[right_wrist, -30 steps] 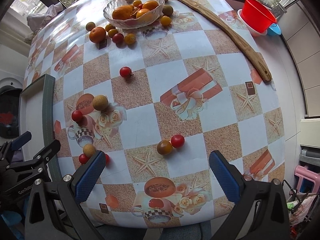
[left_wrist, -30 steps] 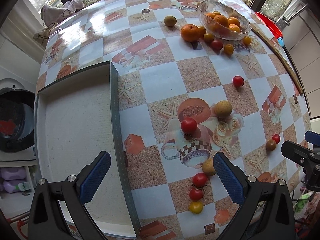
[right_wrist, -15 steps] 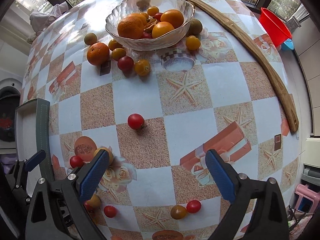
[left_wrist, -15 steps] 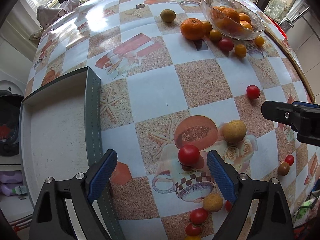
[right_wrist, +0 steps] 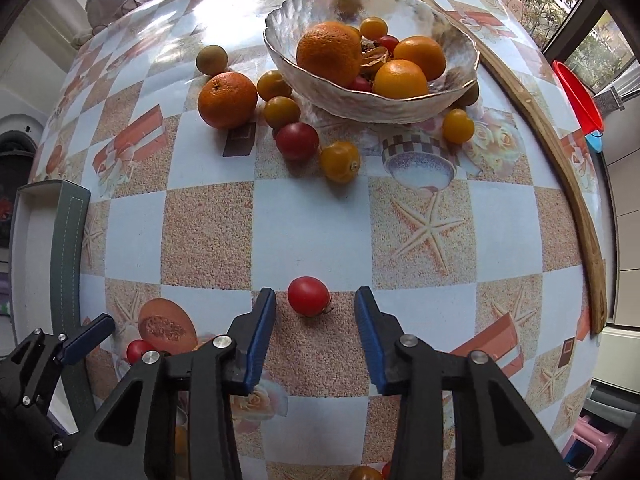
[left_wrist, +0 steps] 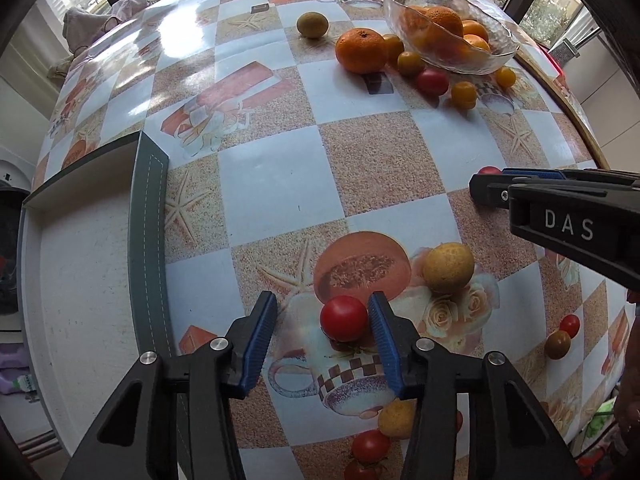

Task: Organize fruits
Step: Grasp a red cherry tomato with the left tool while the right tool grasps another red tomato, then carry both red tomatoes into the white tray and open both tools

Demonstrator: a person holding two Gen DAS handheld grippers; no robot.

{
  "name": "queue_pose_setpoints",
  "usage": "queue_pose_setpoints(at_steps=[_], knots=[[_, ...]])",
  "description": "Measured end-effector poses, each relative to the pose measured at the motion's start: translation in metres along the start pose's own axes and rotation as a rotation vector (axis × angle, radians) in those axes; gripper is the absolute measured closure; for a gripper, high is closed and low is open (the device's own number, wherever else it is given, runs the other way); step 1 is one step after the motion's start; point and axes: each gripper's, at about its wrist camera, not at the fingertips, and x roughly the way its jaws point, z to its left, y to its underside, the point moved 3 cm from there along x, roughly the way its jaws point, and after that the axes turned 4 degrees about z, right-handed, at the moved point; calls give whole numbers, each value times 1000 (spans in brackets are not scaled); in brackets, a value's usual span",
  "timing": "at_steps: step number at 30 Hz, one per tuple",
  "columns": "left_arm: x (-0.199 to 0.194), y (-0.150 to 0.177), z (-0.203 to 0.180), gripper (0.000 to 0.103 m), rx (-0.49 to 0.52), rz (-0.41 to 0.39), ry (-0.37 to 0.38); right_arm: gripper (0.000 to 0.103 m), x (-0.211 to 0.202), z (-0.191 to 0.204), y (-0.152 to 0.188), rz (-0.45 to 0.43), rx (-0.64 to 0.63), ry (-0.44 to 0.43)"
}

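The left gripper [left_wrist: 322, 304] is pointing steeply down at the table and its jaws are closing around a red tomato [left_wrist: 343, 317]. The right-hand pad is touching the tomato's side, while the left-hand pad is standing clear of it with a gap showing. This tomato is sitting on the printed teacup of the checked tablecloth [left_wrist: 276, 176], just beside a round yellow fruit [left_wrist: 448, 267] and near the grey rim of a shallow tray [left_wrist: 150, 240] lying to the left.

The right gripper [right_wrist: 315, 296] is aiming straight down, and its jaws are closing too. A smaller red tomato [right_wrist: 308, 295] is lying between its 2 blue pads, with cloth showing on both sides, so neither pad is pressing on it.

Farther out, a glass bowl [right_wrist: 280, 52] is holding 3 oranges and some small tomatoes. An orange [right_wrist: 227, 100] is resting on the cloth just left of the bowl, with several yellow and red tomatoes beside it. A curved wooden strip [right_wrist: 560, 168] is running along the table's far right edge.
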Motion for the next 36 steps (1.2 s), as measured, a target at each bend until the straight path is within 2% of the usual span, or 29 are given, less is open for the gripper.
queue_pose_setpoints(at_steps=[1, 4, 6, 10, 19, 24, 28, 36], knots=[[-1, -1, -2, 71, 7, -4, 4, 83, 0, -1, 0, 2, 14, -16], [-3, -6, -5, 80, 1, 9, 48, 83, -4, -9, -1, 10, 55, -66], [-6, -7, 3, 80, -30, 15, 104, 83, -9, -10, 1, 9, 67, -90], [-16, -6, 15, 80, -69, 4, 140, 83, -22, -6, 8, 6, 69, -123], [-58, 23, 42, 80, -126, -60, 150, 83, -48, 25, 48, 10, 2, -168], [-73, 42, 75, 80, -184, -81, 129, 83, -63, 51, 65, 19, -56, -192], [-77, 61, 103, 80, -225, -83, 76, 83, -69, 87, 69, 28, -115, -218], [-64, 116, 170, 80, -354, -25, -25, 82, -63, 171, 81, 68, -268, -275]])
